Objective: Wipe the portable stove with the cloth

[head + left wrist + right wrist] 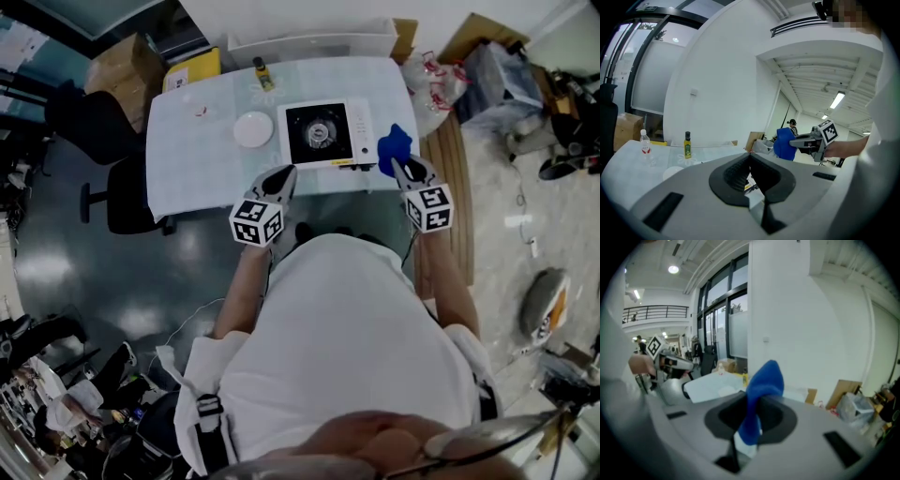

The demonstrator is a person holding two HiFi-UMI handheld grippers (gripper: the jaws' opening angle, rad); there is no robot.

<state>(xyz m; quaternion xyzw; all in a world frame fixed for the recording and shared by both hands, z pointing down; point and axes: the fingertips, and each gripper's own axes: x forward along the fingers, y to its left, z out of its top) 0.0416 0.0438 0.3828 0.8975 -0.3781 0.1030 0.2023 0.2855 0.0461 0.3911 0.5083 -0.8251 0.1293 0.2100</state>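
Observation:
The white portable stove [326, 133] with a black burner well sits on the pale table [197, 159]. My right gripper [401, 167] is shut on a blue cloth [394, 147], which hangs just off the stove's right end; the cloth [761, 397] stands up between the jaws in the right gripper view. My left gripper [278, 180] is shut and empty at the table's near edge, below the stove's left corner. From the left gripper view I see the cloth [784, 143] and the right gripper [801, 140] off to the right.
A white plate [253, 129] lies left of the stove. A yellow-green bottle [264, 75] stands at the table's far side, and a water bottle [644, 142] further left. A black office chair [127, 192] stands left of the table; boxes and bags crowd the right.

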